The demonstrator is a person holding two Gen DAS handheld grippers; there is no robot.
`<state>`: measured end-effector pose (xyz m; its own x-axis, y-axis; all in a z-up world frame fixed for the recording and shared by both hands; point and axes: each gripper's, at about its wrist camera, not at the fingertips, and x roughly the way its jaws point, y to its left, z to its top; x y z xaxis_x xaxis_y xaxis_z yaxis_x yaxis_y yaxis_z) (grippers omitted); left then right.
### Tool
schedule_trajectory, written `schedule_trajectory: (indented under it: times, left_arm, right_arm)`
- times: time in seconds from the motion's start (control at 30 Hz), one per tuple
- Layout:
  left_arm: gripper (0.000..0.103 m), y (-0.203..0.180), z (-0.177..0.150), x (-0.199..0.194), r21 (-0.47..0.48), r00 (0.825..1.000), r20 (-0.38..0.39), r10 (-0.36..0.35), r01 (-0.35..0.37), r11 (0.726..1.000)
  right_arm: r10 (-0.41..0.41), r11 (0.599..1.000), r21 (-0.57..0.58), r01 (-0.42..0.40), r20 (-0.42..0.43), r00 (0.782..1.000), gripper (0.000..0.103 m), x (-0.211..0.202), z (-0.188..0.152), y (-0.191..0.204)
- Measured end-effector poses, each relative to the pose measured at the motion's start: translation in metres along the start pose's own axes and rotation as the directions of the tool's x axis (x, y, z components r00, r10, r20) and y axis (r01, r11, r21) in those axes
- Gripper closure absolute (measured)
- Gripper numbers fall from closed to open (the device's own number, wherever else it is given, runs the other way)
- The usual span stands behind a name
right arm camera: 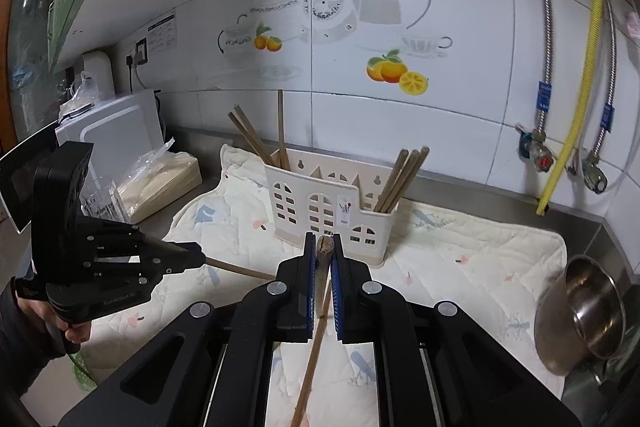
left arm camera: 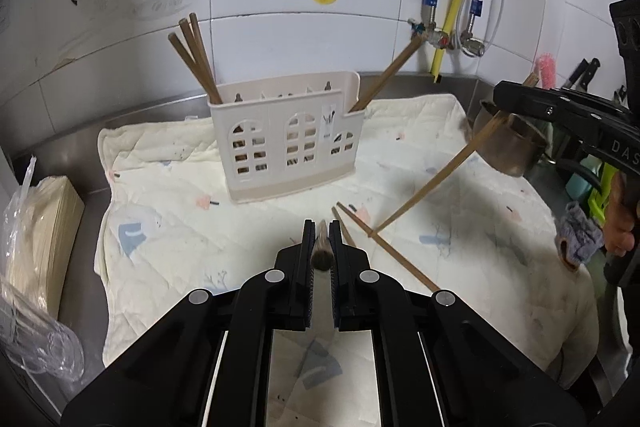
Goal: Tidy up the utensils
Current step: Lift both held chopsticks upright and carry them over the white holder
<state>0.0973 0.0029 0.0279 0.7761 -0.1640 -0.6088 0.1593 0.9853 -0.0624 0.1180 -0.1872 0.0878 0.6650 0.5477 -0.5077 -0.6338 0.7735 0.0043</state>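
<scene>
left gripper (left arm camera: 322, 227) pinching a chopstick (left arm camera: 322, 251) end-on, length hidden. cream holder (left arm camera: 286, 143) on quilted cloth (left arm camera: 168, 187), sticks either end. two loose chopsticks (left arm camera: 384, 247) lying nearby. right gripper (right arm camera: 323, 241) clamped on another chopstick (right arm camera: 316, 339), lower end cut off.

A cream holder (left arm camera: 280, 143) stands upright on the cloth, brown chopsticks (left arm camera: 192, 55) leaning in both end compartments; two more (left arm camera: 384, 247) lie in front.

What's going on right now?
Both grippers shut, one chopstick each. Utensil holder ahead, part-filled. Two chopsticks left on cloth. Nothing blocking.
</scene>
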Motion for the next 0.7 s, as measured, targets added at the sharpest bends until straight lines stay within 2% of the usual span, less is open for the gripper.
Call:
schedule_trajectory:
  times: [0.3,0.7]
  left_arm:
    - [0.098,0.004,0.032,-0.007,0.029,0.999,0.036,-0.006,0.005,1.000]
    - [0.098,0.013,0.078,-0.029,0.056,0.995,0.100,-0.010,0.004,0.998]
  right_arm:
    - [0.008,1.000,-0.026,-0.007,0.040,0.999,0.097,-0.002,0.046,-0.008]
    - [-0.014,0.999,-0.026,0.018,0.150,0.989,0.097,0.000,0.121,-0.023]
